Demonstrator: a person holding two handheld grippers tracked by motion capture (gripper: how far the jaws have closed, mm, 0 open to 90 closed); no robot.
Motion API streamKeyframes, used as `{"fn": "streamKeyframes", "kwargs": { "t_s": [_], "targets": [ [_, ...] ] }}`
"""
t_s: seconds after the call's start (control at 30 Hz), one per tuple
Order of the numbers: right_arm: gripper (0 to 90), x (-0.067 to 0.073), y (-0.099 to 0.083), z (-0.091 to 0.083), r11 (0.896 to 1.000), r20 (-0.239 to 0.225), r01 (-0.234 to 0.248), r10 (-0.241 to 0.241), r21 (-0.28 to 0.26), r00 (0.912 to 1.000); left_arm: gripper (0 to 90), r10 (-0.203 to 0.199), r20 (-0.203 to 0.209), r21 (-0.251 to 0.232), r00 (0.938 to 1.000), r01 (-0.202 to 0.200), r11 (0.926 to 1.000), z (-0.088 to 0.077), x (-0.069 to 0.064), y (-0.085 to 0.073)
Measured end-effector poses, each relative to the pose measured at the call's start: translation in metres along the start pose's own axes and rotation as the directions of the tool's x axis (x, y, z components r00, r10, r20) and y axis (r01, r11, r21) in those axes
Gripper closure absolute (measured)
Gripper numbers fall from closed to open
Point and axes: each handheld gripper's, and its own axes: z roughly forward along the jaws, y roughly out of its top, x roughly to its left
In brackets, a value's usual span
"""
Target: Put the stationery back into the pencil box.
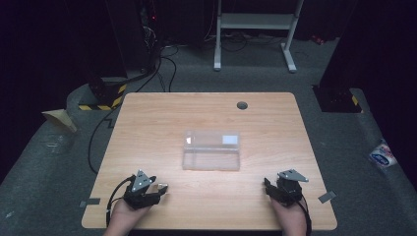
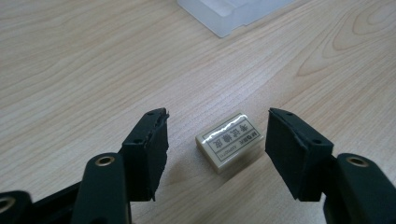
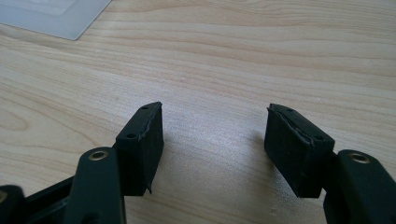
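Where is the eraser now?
The eraser lies on the table between the open jaws of the left gripper, untouched. In the high view it sits near the front left, before the clear box.

eraser point(image 2: 229, 141), low middle of the left gripper view | black Chinese signs on its top label, too small to read | small dark logo at the label's right end, not readable

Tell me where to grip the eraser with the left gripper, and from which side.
Grip the eraser across its two short ends, coming from above. It lies flat on the table, angled between the open left gripper jaws, so closing would probably catch those ends.
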Motion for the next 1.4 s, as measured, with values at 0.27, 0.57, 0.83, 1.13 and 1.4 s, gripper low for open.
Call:
{"fn": "streamKeyframes", "kwargs": {
  "t_s": [0.27, 0.57, 0.83, 1.13, 1.4],
  "targets": [
    [37.2, 0.0, 0.0, 0.0, 1.0, -0.004, -0.001, 0.001, 0.001, 1.0, 40.5, -0.004, 0.005, 0.007, 1.0, 0.004, 1.0, 0.006, -0.001, 0.0],
    [37.2, 0.0, 0.0, 0.0, 1.0, -0.004, 0.001, -0.001, 0.0, 1.0, 41.2, -0.012, 0.02, 0.034, 0.9997, 0.011, 0.9994, 0.015, -0.001, 0.004],
    [37.6, 0.001, 0.0, 0.0, 1.0, -0.004, -0.001, 0.001, -0.002, 1.0, 50.0, -0.04, 0.023, -0.002, 0.9989, 0.04, 0.9992, 0.01, -0.003, -0.003],
    [37.7, 0.0, 0.0, 0.0, 1.0, -0.011, 0.009, -0.009, -0.004, 0.9999, 50.9, -0.023, 0.024, -0.012, 0.9994, 0.024, 0.9996, 0.01, -0.005, -0.004],
    [37.7, 0.0, 0.0, 0.0, 1.0, -0.012, 0.01, -0.01, -0.004, 0.9999, 50.1, -0.023, 0.021, -0.01, 0.9995, 0.023, 0.9997, 0.01, -0.006, -0.004]
  ]
}}
